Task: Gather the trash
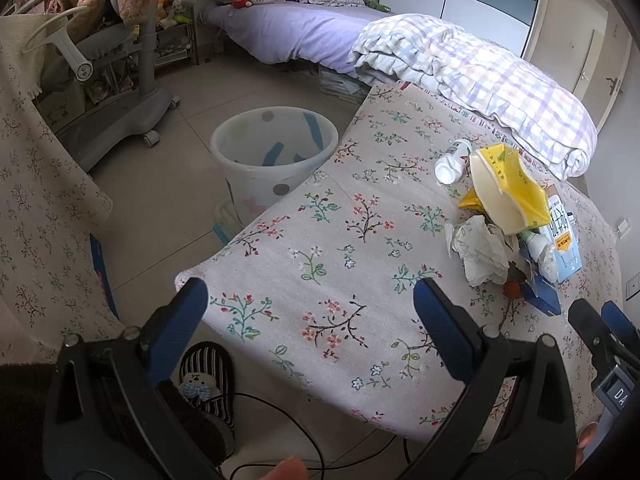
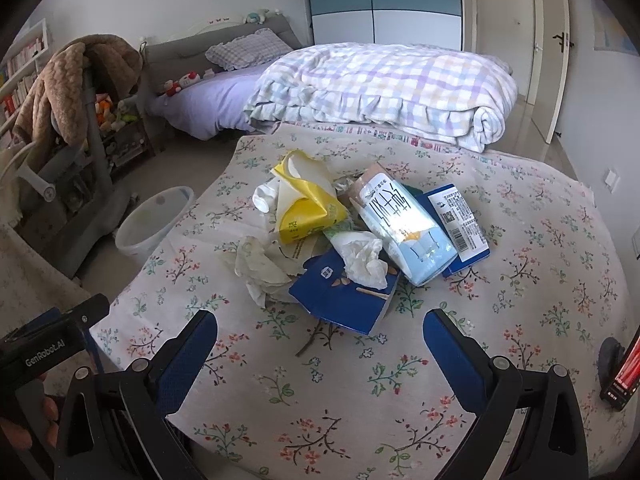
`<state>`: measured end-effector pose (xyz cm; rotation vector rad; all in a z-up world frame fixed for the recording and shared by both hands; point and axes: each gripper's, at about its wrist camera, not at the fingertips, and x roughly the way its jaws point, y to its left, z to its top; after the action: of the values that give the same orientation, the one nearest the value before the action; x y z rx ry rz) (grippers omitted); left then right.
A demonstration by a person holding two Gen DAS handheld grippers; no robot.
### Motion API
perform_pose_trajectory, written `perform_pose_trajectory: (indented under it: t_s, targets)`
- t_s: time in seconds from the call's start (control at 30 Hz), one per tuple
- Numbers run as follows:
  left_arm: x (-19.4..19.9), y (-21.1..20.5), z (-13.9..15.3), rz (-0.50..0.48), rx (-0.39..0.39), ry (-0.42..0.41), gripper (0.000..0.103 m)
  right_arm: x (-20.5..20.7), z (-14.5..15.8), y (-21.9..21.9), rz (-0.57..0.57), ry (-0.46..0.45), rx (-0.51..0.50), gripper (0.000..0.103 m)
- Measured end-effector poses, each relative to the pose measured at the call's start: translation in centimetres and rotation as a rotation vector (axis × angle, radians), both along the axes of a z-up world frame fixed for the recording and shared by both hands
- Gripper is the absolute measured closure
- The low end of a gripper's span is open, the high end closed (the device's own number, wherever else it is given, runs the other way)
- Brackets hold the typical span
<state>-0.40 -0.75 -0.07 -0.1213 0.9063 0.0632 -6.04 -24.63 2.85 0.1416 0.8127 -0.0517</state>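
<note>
1. The trash lies in one heap on the table, which wears a floral cloth; the heap sits toward the far middle in the right wrist view and to the right in the left wrist view.
2. The pale blue milk carton lies on its side, its long axis running from far-left to near-right, and rests on a dark blue box.
3. A yellow tissue pack gapes open at its far end, with a white bottle lying just behind it, cap toward the left.
4. A crumpled tissue rests on a flattened blue carton at the near edge of the heap; crumpled paper lies just left of it.
5. What lies beneath the carton and pack is covered and hard to make out.
6. The left gripper hovers over the table's near corner, jaws spread wide and empty.
7. The right gripper is likewise released, holding nothing, just short of the heap.
8. A spotted white bin stands on the floor beside the table's left edge; a folded checked quilt lies on the bed beyond the table.
</note>
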Motion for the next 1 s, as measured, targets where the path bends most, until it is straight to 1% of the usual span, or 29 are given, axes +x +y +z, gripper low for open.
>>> perform_pose_trajectory:
  t_s: [0.6, 0.7, 1.0]
  targets:
    - [0.04, -0.11, 0.0, 0.002, 0.002, -0.005, 0.001, 0.02, 0.27, -0.23, -0.004, -0.017, 0.003, 0.0]
    - [-0.14, -0.04, 0.45, 0.0, 0.001, -0.006, 0.001, -0.02, 0.28, -0.24, -0.006, -0.018, 0.004, 0.0]
    - [-0.37, -0.1, 0.51, -0.004, 0.005, -0.011, 0.001, -0.02, 0.38, -0.22, -0.003, -0.021, 0.0, 0.0]
